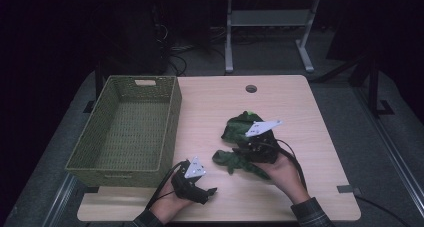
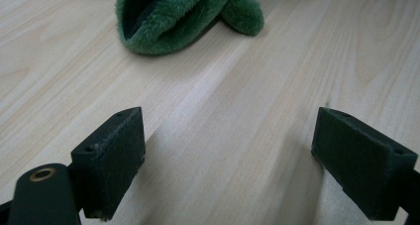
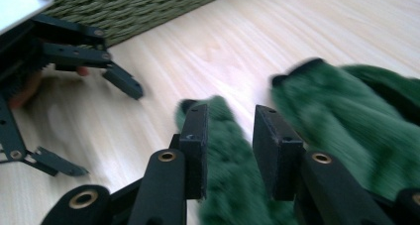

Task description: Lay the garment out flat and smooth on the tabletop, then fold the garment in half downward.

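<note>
Green plush garment [image 1: 243, 142] lay crumpled on the wooden table [image 1: 320, 187], right of centre, well apart from the basket. Right gripper [image 1: 255, 149] sat directly on top of it, hand coming in from the near right edge. In the right gripper view the jaws stood narrowly apart with a fold of the green plush [image 3: 233, 170] running up between them; the frame was blurred, so I couldn't tell whether the pads actually pressed the fabric or just straddled it. More of the plush bulked to the right of the jaws in that view.

Left gripper [image 1: 212, 191] was low over the table near the front edge, just left of the garment's nearest lobe, not touching it. Its jaws were spread wide, nothing between them but bare tabletop [image 2: 223, 150]. In the left gripper view the plush [image 2: 183, 14] lay ahead of the jaws, an open cuff-like end facing the camera, apart from both pads.

Woven green basket [image 1: 127, 129] stood at the left side of the table, upright, nothing visible inside; the left gripper was just off its near right corner. Cable grommet hole [image 1: 251, 89] was at the far edge of the table. Nothing lay between the left gripper and the plush.
</note>
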